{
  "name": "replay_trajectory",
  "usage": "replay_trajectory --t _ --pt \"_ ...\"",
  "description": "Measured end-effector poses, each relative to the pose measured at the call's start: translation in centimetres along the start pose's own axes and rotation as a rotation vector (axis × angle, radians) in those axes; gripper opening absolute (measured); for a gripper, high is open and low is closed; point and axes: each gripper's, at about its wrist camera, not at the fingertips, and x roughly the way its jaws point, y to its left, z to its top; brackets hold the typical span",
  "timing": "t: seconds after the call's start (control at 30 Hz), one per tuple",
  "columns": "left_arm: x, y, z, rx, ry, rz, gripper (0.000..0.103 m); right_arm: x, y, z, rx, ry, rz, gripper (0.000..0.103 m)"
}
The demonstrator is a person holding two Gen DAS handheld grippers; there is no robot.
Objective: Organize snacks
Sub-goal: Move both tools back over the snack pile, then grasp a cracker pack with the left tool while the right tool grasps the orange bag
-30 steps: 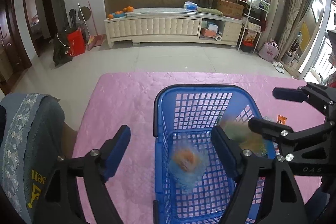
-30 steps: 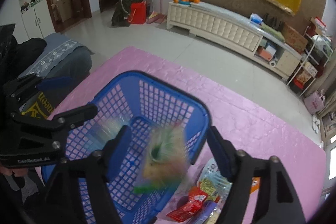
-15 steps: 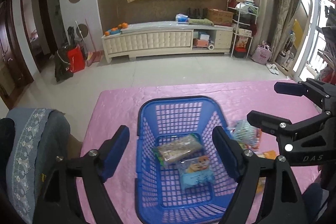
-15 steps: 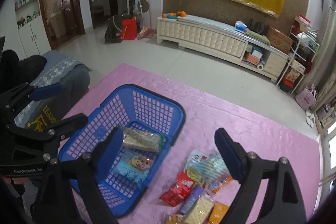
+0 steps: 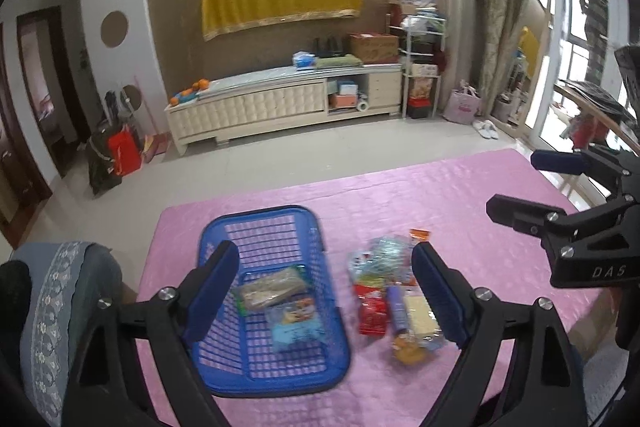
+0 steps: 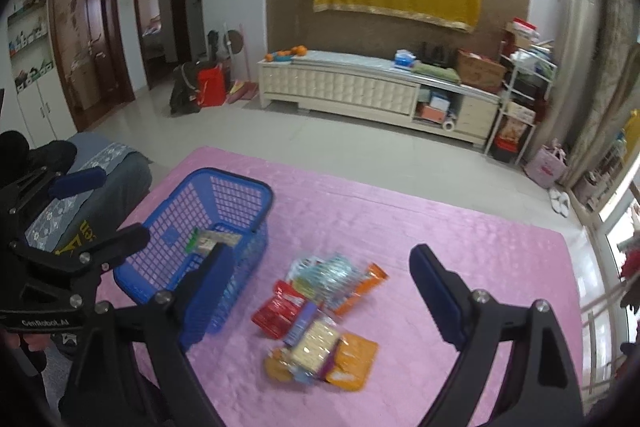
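A blue plastic basket stands on the pink cloth, left of a loose pile of snack packs. Inside it lie a brown pack and a light blue pack. My left gripper hovers above the basket's right side; its jaws are opening and hold nothing. In the right wrist view my right gripper hangs wide open and empty over the snack pile, with the basket to its left. Each gripper also shows in the other's view: the right gripper, the left gripper.
A seat with a grey-blue patterned cover stands against the cloth's left edge. Past the far edge is pale tiled floor, then a long cream cabinet by the wall. A window and rail lie to the right.
Two snack packs fell from the grippers into the basket and now lie still. Both grippers rose, pulled back and swung right toward the pile, their jaws wider.
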Motion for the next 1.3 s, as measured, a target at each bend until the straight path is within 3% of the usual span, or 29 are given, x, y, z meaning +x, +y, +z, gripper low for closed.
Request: replay_trajectory --t 0.27,0.5,0.77,1.13,1.3 --pt "0.4 -5.9 -0.4 0.07 0.034 -0.048 0.087 -2.2 -4.7 -3.6 0.064 0.017 -0.037 0.093" --pt "3.2 -9.6 -1.7 0.104 0.098 -0.071 0.087 -1.2 -8.5 -7.1 0.132 0.075 -0.061 0.093" --pt "8.3 -12.8 -4.7 0.139 0.237 -0.088 0.087 2.4 -11.0 -11.4 0.178 0.176 -0.047 0.093" --pt "15.4 -13.8 -8.3 0.155 0.402 -0.127 0.086 8.6 -12.4 -15.8 0.229 0.289 0.006 0.093" --pt "18.5 -13.5 -9.6 0.145 0.474 -0.125 0.071 10.8 -12.6 -16.6 0.232 0.321 0.024 0.093"
